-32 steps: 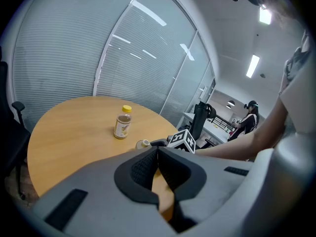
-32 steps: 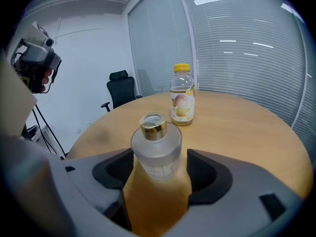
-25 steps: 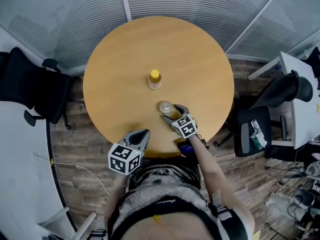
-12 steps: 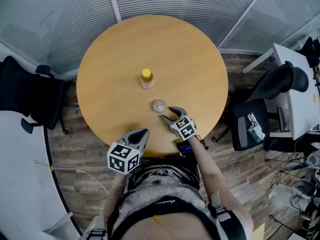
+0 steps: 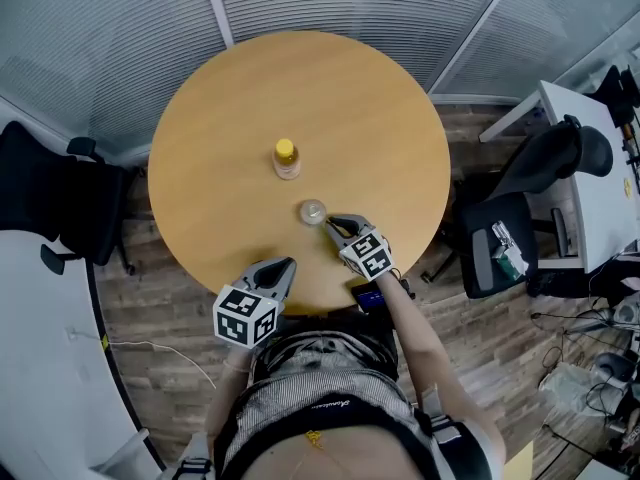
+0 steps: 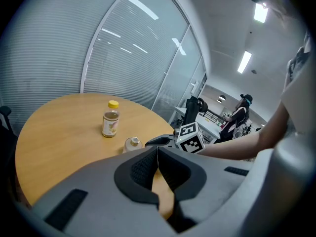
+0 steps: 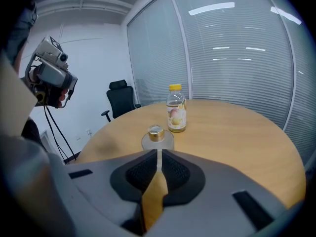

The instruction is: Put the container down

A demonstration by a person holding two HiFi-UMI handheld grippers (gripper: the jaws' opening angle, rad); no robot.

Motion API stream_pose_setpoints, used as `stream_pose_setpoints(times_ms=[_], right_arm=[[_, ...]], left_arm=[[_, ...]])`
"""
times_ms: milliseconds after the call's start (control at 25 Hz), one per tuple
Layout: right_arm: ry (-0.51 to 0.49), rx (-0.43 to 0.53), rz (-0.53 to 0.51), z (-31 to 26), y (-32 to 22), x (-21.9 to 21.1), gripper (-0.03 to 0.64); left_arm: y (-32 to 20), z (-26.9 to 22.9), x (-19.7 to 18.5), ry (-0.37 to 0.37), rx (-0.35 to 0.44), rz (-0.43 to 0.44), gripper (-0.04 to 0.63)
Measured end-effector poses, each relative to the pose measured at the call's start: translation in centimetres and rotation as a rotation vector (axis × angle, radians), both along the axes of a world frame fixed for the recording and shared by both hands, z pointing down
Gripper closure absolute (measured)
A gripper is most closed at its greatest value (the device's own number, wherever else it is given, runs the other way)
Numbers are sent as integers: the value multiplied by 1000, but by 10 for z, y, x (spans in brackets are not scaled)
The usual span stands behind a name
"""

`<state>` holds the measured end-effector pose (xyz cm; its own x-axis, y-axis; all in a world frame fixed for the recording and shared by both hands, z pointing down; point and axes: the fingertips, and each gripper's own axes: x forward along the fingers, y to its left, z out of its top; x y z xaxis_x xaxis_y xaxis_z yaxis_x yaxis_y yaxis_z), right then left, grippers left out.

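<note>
table [image 5: 380,118]: 1 | bottle [image 5: 286,158]: 1 | container [image 5: 313,211]: 1 | left gripper [image 5: 288,265] jaws together | right gripper [image 5: 333,222] jaws just closed, empty

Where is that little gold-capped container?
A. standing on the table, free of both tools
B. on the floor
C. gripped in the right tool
A: the container stands on the table just beyond the right gripper, whose jaws have just closed with nothing between them.

Clear, gold-capped container [image 5: 313,211] upright on table [image 5: 380,118]
</note>
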<state>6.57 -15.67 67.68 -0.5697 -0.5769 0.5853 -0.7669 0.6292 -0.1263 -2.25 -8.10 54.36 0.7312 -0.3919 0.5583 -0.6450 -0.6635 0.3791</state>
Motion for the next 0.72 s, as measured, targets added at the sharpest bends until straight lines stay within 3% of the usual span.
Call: stream_pose_setpoints(times_ms=[360, 720], right_arm=[[-26, 60, -73, -39, 4, -15, 584], [-85, 135, -62, -92, 25, -20, 584]], left_arm=[[0, -3, 3, 1, 7, 3, 574], [-1, -5, 2, 5, 14, -12, 574]])
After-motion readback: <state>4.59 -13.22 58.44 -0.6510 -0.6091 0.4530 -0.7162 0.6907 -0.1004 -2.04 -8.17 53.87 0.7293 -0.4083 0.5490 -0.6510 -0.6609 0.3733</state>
